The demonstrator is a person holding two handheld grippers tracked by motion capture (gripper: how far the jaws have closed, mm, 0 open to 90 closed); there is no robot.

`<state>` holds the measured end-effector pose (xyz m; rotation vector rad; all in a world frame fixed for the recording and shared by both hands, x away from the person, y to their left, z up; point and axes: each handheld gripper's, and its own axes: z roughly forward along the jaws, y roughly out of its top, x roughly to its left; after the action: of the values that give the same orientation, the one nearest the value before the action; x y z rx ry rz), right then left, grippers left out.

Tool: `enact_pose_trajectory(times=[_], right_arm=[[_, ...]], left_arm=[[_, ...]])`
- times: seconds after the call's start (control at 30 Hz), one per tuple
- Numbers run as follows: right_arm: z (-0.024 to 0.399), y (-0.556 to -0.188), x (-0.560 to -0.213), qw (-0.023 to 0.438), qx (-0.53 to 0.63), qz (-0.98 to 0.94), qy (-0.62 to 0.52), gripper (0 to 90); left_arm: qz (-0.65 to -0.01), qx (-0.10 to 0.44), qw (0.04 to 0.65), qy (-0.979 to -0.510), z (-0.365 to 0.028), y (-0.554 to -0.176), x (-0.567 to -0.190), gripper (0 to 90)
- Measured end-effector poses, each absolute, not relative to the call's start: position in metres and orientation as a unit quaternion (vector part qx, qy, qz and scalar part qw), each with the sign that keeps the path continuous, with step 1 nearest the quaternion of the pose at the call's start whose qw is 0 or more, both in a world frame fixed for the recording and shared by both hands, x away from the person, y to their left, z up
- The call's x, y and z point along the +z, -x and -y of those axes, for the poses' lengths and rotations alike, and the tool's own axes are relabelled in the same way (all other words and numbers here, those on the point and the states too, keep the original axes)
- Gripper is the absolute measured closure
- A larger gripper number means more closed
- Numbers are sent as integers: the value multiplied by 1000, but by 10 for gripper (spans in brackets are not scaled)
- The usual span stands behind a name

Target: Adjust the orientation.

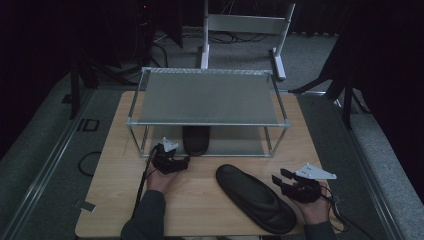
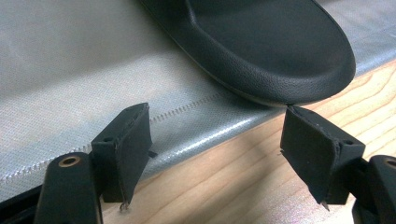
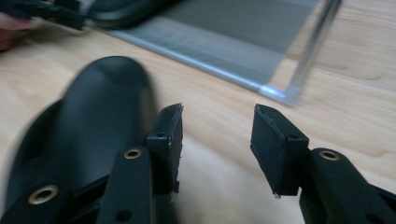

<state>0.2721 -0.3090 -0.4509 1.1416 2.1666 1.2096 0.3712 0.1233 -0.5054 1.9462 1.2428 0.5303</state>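
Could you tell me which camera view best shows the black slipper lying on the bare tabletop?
The high view: the slipper on the table shows whole there, lying diagonally beside the right gripper. The right gripper view gives one blurred end; the left gripper view faces the slipper on the rack's lower shelf instead.

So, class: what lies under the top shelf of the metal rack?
Under the top shelf of the rack, a black slipper lies on the grey lower shelf, its near end poking over the front edge. Its far end is covered by the top shelf.

Black slippers (image 1: pixel 255 198), grey-shelved rack (image 1: pixel 207 97) (pale wood-grain table (image 1: pixel 115 190))
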Motion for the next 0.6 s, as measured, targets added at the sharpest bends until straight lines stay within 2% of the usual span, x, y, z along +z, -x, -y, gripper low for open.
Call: enact_pose_trajectory(times=[0.1,0.3,0.47,0.6], right_arm=[[305,-253,-447,191,444,-780,-397,514],[295,-244,-450,173,436,-798,-379,515],[285,-254,-459,168,411,-814,-375,694],[277,-261,-457,178,397,-827,-355,764]], left_arm=[[-486,207,377,-761,-123,-371,-505,254],[-486,208,376,-761,-123,-371,-505,254],[-486,207,377,-761,-123,-371,-505,254],[-486,207,376,-761,-123,-371,-505,254]])
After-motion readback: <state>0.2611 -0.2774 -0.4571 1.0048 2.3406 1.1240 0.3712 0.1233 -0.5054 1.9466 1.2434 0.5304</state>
